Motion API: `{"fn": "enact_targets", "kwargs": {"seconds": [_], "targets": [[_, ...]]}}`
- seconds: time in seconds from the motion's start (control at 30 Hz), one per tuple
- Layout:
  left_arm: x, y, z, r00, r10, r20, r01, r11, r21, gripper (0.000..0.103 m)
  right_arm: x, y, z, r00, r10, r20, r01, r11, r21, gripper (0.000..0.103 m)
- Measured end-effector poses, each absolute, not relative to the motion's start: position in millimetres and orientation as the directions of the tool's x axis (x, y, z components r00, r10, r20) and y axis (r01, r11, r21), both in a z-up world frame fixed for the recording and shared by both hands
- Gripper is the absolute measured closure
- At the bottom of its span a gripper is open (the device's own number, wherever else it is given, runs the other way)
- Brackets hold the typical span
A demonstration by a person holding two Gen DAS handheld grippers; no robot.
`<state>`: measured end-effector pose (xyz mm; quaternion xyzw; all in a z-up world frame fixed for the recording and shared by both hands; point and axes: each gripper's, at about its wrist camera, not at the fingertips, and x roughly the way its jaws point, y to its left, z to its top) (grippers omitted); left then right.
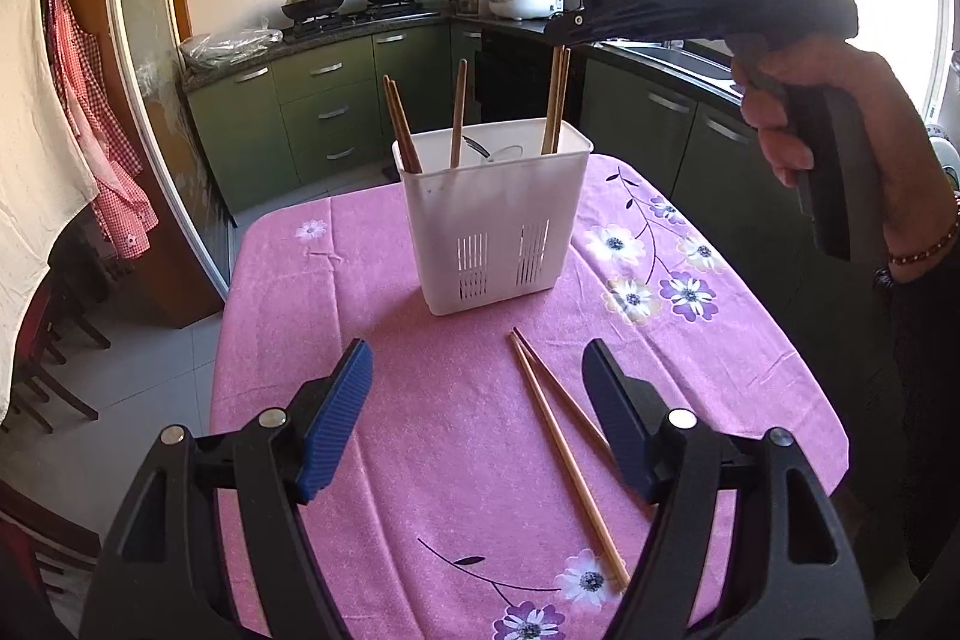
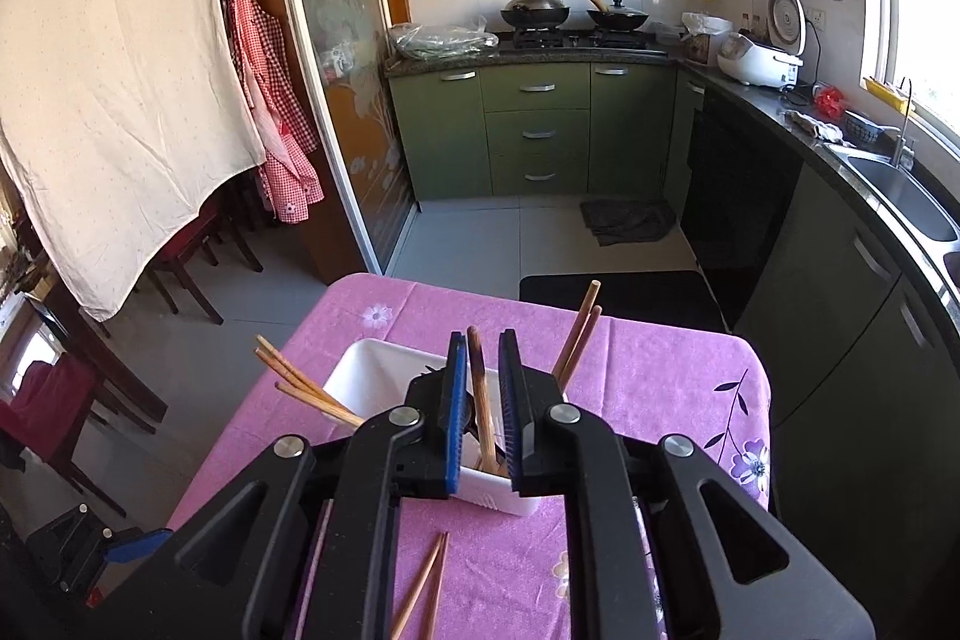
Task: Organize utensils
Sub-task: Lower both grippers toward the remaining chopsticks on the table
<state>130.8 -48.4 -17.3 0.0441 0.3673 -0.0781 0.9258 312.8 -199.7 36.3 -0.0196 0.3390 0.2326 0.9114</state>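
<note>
A white slotted utensil holder [image 1: 492,232] stands mid-table with several wooden chopsticks upright in it. A loose pair of chopsticks [image 1: 564,454] lies on the pink cloth in front of it, also seen in the right wrist view [image 2: 426,586]. My left gripper [image 1: 477,388] hovers low over the cloth, open wide and empty, the loose pair beside its right pad. My right gripper [image 2: 483,382] is over the holder [image 2: 372,376], jaws only slightly apart. A dark-tipped stick [image 2: 480,388] stands in the slim gap, and the pads do not press it.
The table's pink flowered tablecloth [image 1: 420,460] ends close on the left and right. A hand [image 1: 798,100] holds the right gripper's handle at upper right. Green cabinets [image 2: 534,130], a stove with pans and a sink counter lie beyond. A white cloth and a checked apron hang at left.
</note>
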Motion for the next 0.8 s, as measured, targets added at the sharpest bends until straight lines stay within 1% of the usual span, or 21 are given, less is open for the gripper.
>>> {"fn": "enact_targets", "kwargs": {"seconds": [0.13, 0.17, 0.27, 0.37, 0.5, 0.6, 0.63, 0.73, 0.8], "targets": [[131.6, -55.0, -19.4, 0.710, -0.107, -0.696, 0.183, 0.983, 0.035, 0.033, 279.4, -215.6, 55.3, 0.683, 0.455, -0.571, -0.464, 0.874, 0.141, 0.087], [132.0, -56.8, -20.4, 0.707, -0.106, -0.699, 0.185, 0.982, 0.038, 0.033, 268.7, -221.9, 60.2, 0.688, 0.466, -0.556, -0.473, 0.869, 0.144, 0.086], [136.4, -62.7, -26.4, 0.692, -0.105, -0.715, 0.190, 0.981, 0.040, 0.031, 231.3, -240.6, 61.3, 0.701, 0.466, -0.539, -0.479, 0.868, 0.127, 0.076], [148.5, -69.7, -43.4, 0.630, -0.127, -0.766, 0.200, 0.980, 0.002, 0.031, 204.7, -255.1, 37.5, 0.680, 0.451, -0.579, -0.479, 0.870, 0.115, 0.076], [171.7, -79.8, -75.8, 0.531, -0.140, -0.836, 0.190, 0.981, -0.043, 0.031, 185.2, -273.1, -18.2, 0.645, 0.393, -0.656, -0.448, 0.889, 0.092, 0.076], [191.1, -84.1, -100.4, 0.469, -0.128, -0.874, 0.159, 0.986, -0.059, 0.032, 183.6, -290.1, -59.7, 0.590, 0.386, -0.709, -0.425, 0.895, 0.134, 0.076], [197.3, -84.4, -107.5, 0.449, -0.124, -0.885, 0.146, 0.987, -0.065, 0.034, 183.4, -295.4, -71.6, 0.577, 0.383, -0.721, -0.415, 0.898, 0.145, 0.076], [214.1, -84.0, -126.4, 0.394, -0.117, -0.912, 0.104, 0.991, -0.082, 0.046, 184.7, -312.4, -94.9, 0.549, 0.386, -0.741, -0.388, 0.903, 0.184, 0.076], [221.4, -85.4, -135.5, 0.372, -0.104, -0.923, 0.086, 0.993, -0.077, 0.050, 183.1, -320.3, -102.0, 0.542, 0.392, -0.743, -0.381, 0.903, 0.199, 0.076]]}}
